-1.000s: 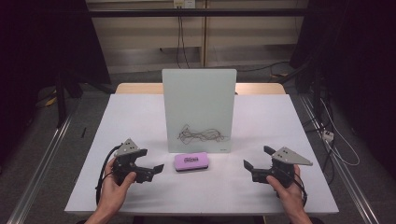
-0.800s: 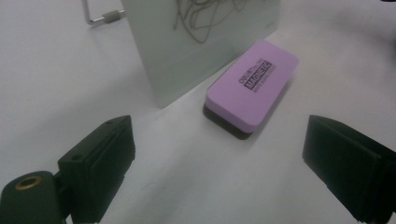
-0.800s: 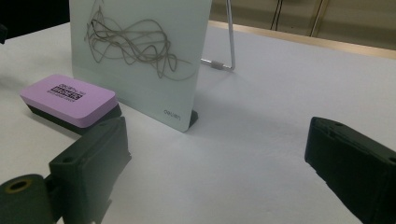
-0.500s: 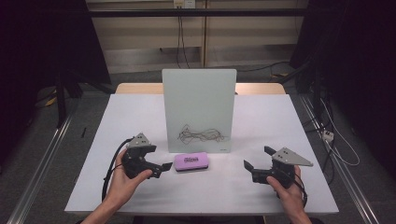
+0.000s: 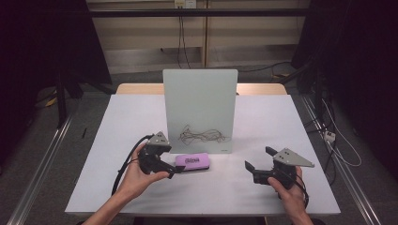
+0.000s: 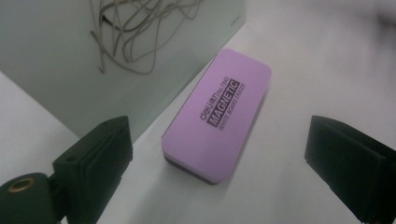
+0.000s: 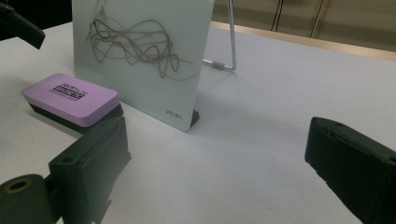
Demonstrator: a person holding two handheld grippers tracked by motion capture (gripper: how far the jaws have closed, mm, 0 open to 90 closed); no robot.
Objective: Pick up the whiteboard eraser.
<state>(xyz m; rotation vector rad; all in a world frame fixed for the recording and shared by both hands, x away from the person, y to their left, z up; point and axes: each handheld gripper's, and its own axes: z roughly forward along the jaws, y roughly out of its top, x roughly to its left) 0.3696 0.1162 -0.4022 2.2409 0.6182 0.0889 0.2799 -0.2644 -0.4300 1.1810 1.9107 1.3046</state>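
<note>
A purple magnetic whiteboard eraser [image 5: 192, 162] lies flat on the white table [image 5: 281, 122], just in front of an upright small whiteboard [image 5: 200, 103] that carries a dark scribble [image 5: 202, 136]. My left gripper [image 5: 170, 165] sits at the eraser's left end, open, its jaws wide on either side of the eraser [image 6: 219, 112] without touching it. The left gripper [image 6: 219, 135] looks down on the eraser's label. My right gripper [image 5: 259, 159] rests open at the front right, nothing between its jaws. From the right gripper [image 7: 218, 135] the eraser [image 7: 70, 99] and board [image 7: 140, 56] lie ahead to the left.
A wire stand [image 7: 224, 46] props the board from behind. A wooden strip [image 5: 260, 89] runs along the table's far edge. Cables [image 5: 338, 140] lie on the floor to the right. Dark curtains flank the table.
My left gripper has moved right and forward up to the eraser, bringing its open jaws around the eraser's near end. The right gripper has stayed where it was.
</note>
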